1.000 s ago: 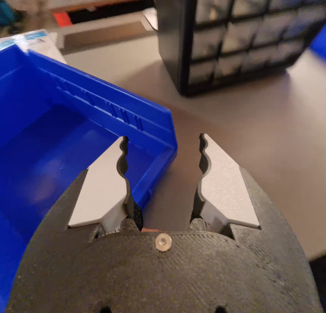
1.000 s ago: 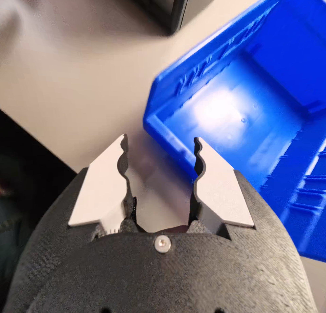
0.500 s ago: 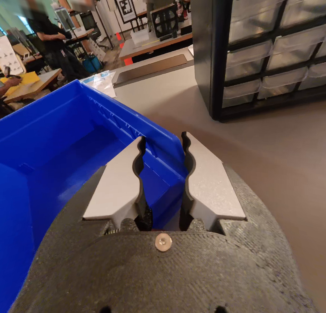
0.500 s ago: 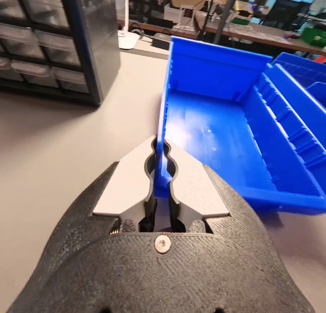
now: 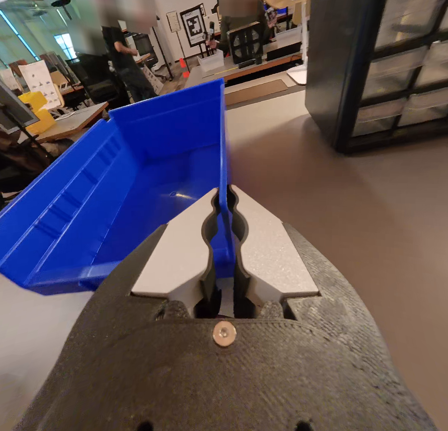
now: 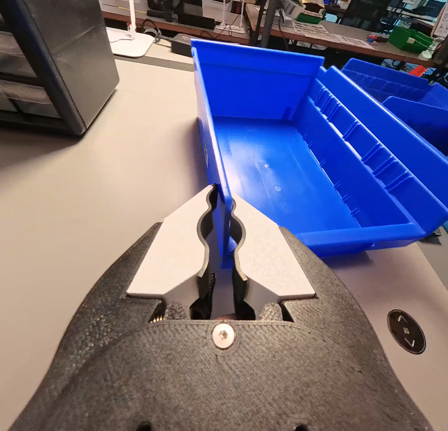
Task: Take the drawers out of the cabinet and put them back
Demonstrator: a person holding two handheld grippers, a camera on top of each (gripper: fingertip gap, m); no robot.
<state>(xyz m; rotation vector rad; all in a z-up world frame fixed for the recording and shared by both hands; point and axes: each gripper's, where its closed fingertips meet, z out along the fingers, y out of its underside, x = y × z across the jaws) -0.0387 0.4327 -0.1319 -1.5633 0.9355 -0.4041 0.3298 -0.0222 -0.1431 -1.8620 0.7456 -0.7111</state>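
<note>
My left gripper (image 5: 224, 191) is shut on the right side wall of an empty blue bin (image 5: 121, 201); the thin wall stands pinched between both pads. The black cabinet with clear drawers (image 5: 363, 67) stands on the table to the right of it. My right gripper (image 6: 223, 191) is shut on the left side wall of another empty blue bin (image 6: 278, 164), the wall pressed between its pads. The cabinet (image 6: 60, 55) shows at the upper left in the right wrist view. Its drawers all sit in their slots as far as I see.
More blue bins (image 6: 388, 133) lie right of the right-hand bin. A white lamp base (image 6: 131, 43) stands behind the cabinet. A round black control (image 6: 406, 334) is set in the grey table (image 6: 97, 176). People stand at benches in the background (image 5: 126, 62).
Both grippers went from wide open beside the bins to shut on a bin wall; the right closed first, the left a moment later. Both views swung up to show the room.
</note>
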